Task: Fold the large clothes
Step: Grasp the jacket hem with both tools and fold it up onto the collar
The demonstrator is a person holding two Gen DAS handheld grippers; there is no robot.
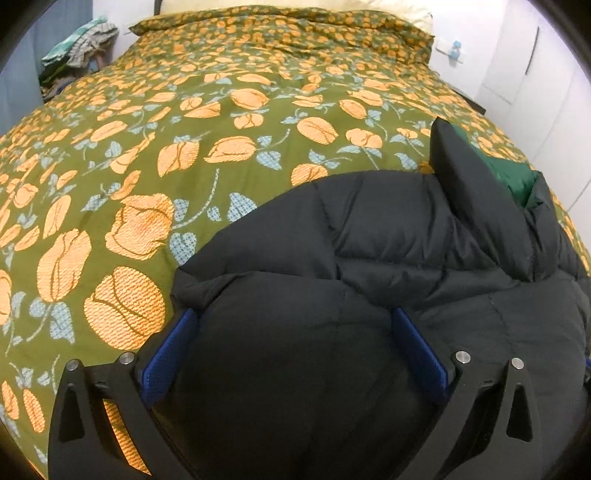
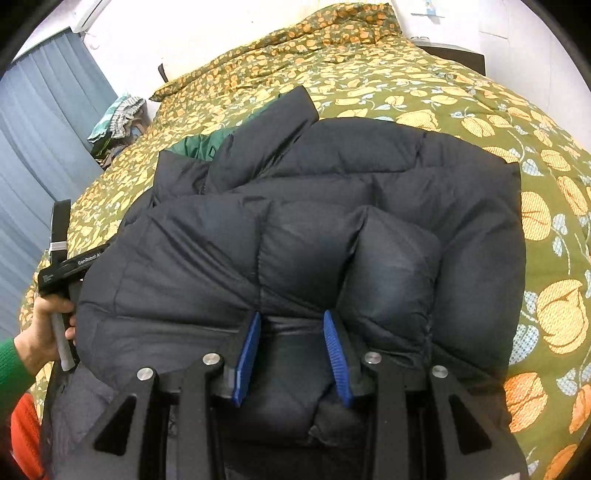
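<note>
A black puffer jacket [image 1: 388, 236] with green lining [image 1: 511, 177] lies partly folded on the bed; it also shows in the right wrist view [image 2: 314, 206]. My left gripper [image 1: 295, 321] is open wide, with a thick fold of jacket bulging between its blue pads [image 1: 173, 354]. My right gripper [image 2: 291, 321] has its jaws narrowed on a bunch of jacket fabric between its blue pads [image 2: 247, 354]. The left gripper's body [image 2: 62, 269] and the hand on it show at the left of the right wrist view.
The bed carries a green cover with orange flowers [image 1: 184, 155]. A pillow [image 1: 295, 26] lies at the head. A pile of clothes [image 1: 81, 48] sits beside the bed at the far left. White wall and cupboard [image 1: 535, 74] stand on the right.
</note>
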